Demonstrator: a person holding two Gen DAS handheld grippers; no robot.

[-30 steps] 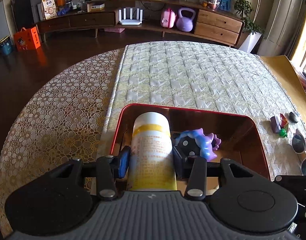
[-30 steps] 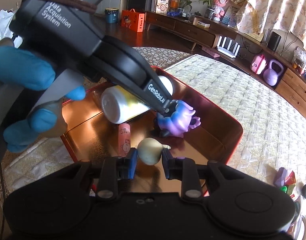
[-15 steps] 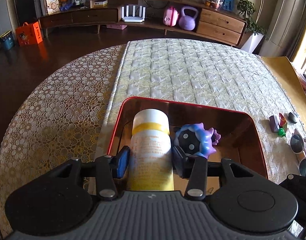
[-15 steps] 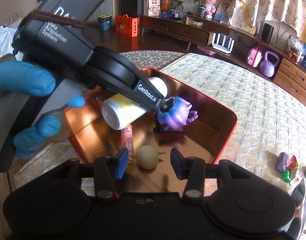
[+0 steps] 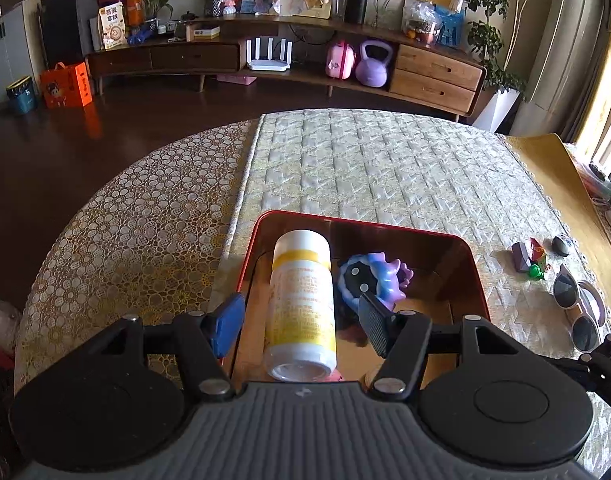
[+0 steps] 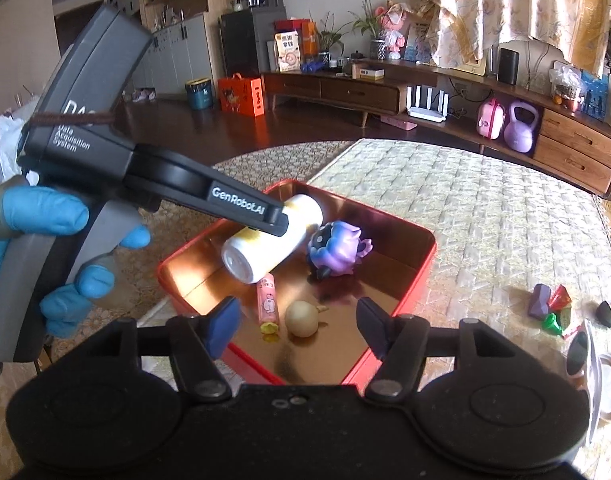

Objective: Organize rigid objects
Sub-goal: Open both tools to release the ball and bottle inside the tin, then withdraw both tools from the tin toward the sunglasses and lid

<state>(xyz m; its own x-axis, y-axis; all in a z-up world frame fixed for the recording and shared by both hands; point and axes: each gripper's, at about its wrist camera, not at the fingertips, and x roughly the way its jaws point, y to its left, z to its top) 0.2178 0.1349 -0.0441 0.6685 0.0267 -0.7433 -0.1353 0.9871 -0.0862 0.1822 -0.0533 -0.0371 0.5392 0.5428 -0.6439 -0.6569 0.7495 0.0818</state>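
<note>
A white bottle with a yellow band (image 5: 301, 300) lies on its side in the red tray with a gold floor (image 5: 385, 228). My left gripper (image 5: 301, 320) straddles it; its jaws are opening and the pads stand clear of the bottle's sides. A purple and blue toy (image 5: 379, 276) sits just right of the bottle. My right gripper (image 6: 297, 326) hovers over the tray's near part, its jaws opening, with a beige round piece (image 6: 301, 318) lying loose on the floor below them. A pink tube (image 6: 267, 306) lies beside that piece.
A person's blue-gloved hand (image 6: 45, 216) holds the left gripper at the tray's left. Small coloured blocks (image 5: 531, 258), a dark round object (image 5: 561, 245) and sunglasses (image 5: 581, 312) lie on the quilted cloth to the tray's right. The round table's edge curves away on the left.
Both pairs of jaws have spread. The left pads came off the bottle. The right gripper let go of the beige piece, which now rests in the tray. Both grippers rose and pulled back.
</note>
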